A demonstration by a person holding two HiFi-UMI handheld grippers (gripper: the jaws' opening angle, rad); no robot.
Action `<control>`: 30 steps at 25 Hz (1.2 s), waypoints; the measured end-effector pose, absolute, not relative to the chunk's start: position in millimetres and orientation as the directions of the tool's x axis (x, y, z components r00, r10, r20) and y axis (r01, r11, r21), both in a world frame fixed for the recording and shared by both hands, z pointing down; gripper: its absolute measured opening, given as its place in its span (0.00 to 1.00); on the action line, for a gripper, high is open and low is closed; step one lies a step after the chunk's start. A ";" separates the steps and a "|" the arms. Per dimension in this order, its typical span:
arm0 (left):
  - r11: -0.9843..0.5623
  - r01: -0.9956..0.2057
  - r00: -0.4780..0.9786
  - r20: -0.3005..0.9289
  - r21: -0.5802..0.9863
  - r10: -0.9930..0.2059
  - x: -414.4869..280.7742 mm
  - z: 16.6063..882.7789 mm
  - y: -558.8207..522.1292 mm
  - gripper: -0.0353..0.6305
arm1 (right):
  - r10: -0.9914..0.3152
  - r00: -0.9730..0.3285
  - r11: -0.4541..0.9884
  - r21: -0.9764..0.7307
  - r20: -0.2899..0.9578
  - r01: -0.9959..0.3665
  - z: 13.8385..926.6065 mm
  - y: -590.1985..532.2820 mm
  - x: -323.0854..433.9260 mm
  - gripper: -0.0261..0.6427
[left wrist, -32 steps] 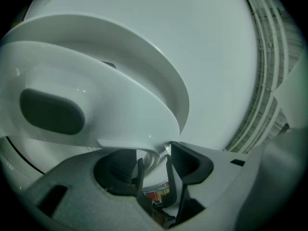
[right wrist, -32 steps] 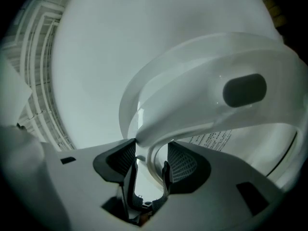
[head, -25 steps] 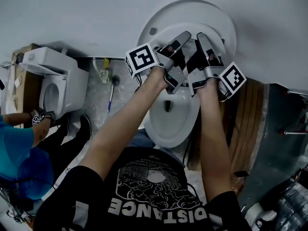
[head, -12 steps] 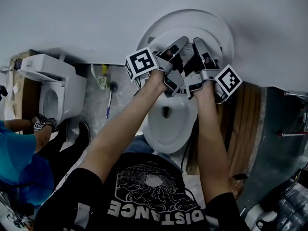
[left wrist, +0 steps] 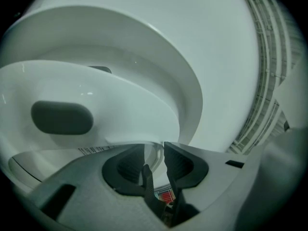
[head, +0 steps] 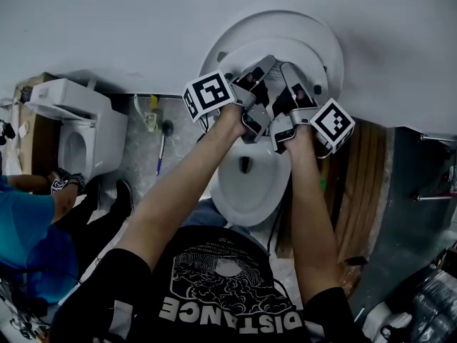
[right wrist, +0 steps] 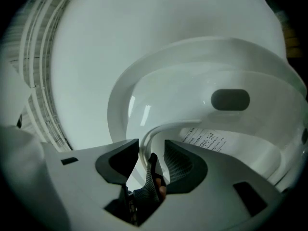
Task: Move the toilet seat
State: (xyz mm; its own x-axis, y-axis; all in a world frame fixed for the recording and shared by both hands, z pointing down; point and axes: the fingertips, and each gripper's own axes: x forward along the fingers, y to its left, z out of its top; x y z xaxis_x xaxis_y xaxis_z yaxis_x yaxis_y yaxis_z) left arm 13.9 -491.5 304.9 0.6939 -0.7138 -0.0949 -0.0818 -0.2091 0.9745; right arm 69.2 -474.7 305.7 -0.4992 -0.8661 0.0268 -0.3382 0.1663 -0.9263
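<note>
The white toilet seat (head: 319,54) stands raised against the lid (head: 285,21) at the wall, above the open bowl (head: 246,184). My left gripper (head: 260,71) and right gripper (head: 298,78) sit side by side on the seat's front rim. In the left gripper view the jaws (left wrist: 154,150) are closing, and the rim of the seat (left wrist: 134,105) fills the narrow gap between the pads. In the right gripper view the gripper (right wrist: 152,148) is shut on the rim of the seat (right wrist: 173,95). A grey bumper (right wrist: 230,100) shows on the seat's underside.
A second toilet (head: 78,131) stands at the left, with a person in blue (head: 28,227) crouched beside it. A blue-handled brush (head: 163,148) leans between the two toilets. Wooden boards (head: 364,177) and a metal panel (head: 421,213) flank the right side.
Both grippers have drawn closer together on the raised seat and shifted slightly left. More of the bowl shows below them.
</note>
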 end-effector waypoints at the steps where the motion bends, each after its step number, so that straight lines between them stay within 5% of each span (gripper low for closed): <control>1: -0.209 -0.092 0.692 -0.089 0.973 -0.716 13.9 306.0 -489.0 0.25 | -0.863 -0.505 0.176 -0.926 0.018 -0.333 302.7 -471.8 67.6 0.30; 30: -0.419 -0.596 0.676 0.147 0.684 -0.722 23.7 274.8 -330.3 0.12 | -0.831 -0.507 0.384 -0.423 0.229 -0.821 255.3 -320.5 62.1 0.10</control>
State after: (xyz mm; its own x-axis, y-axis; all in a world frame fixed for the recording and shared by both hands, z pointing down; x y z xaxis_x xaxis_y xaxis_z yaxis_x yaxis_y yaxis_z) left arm 23.7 -330.3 274.8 0.6763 -0.7218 0.1469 -0.5963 -0.4194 0.6845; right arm 62.1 -320.5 255.3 -0.5071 -0.8308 0.2295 -0.8208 0.3842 -0.4227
